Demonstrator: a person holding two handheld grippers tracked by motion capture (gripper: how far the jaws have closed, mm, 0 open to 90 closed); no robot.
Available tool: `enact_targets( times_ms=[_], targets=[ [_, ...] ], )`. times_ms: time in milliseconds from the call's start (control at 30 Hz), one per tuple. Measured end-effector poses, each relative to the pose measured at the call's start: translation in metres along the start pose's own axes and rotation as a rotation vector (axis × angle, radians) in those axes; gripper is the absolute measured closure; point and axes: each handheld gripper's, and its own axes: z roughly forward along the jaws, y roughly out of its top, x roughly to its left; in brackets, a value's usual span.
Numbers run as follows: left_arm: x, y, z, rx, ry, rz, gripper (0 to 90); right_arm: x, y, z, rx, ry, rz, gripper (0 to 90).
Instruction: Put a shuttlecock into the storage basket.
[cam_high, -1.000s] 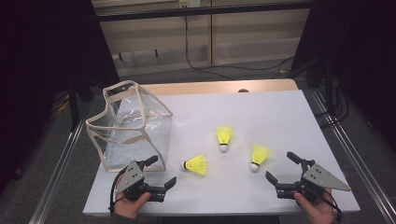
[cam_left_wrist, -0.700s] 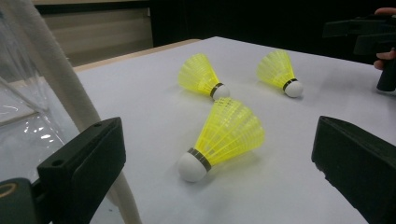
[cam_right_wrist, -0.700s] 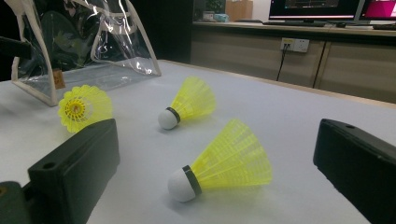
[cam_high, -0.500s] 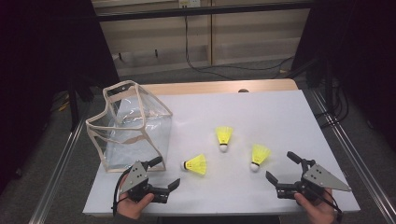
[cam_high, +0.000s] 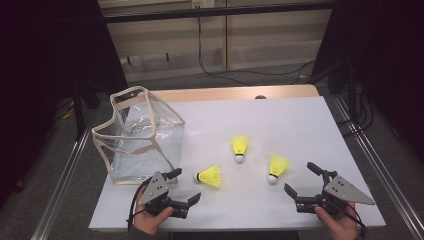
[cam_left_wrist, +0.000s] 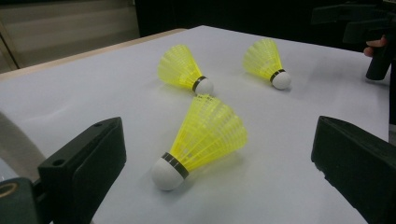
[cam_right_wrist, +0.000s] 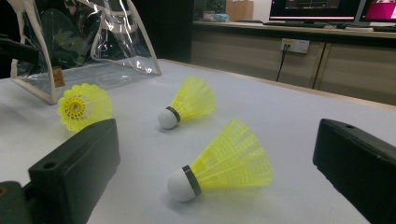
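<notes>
Though unheld between both wide-open grippers (cam_high: 185, 186) (cam_high: 302, 178), three yellow, white-capped shuttlecocks (cam_high: 210, 176).

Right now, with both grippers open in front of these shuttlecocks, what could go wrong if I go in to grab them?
1. The left shuttlecock lies on its side between the open left gripper jaws; it looks light, so a jaw could nudge it and roll it away.
2. Closing on the yellow skirt rather than the white cork might crush it.
3. The clear bag stands close beside the left gripper; a wide swing could tip it.
</notes>
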Motion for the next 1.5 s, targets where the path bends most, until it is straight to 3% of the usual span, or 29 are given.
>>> enact_targets(
  times_ms=[500,600,667,1500],
  targets=[
    [0.002,0.0,0.016,0.07,-0.011,-0.014,3.3,0.0,0.0,0.0,-0.001,0.004,-0.004,0.5],
    [0.003,0.0,0.018,0.078,-0.012,-0.032,3.3,0.0,0.0,0.0,-0.001,0.004,-0.004,0.5],
    [0.004,0.0,0.021,0.106,-0.013,-0.03,3.4,0.0,0.0,0.001,0.0,0.006,-0.004,0.5],
    [0.006,0.001,0.035,0.164,-0.018,-0.051,2.6,0.0,0.0,0.001,0.002,0.006,-0.008,0.6]
  ],
)
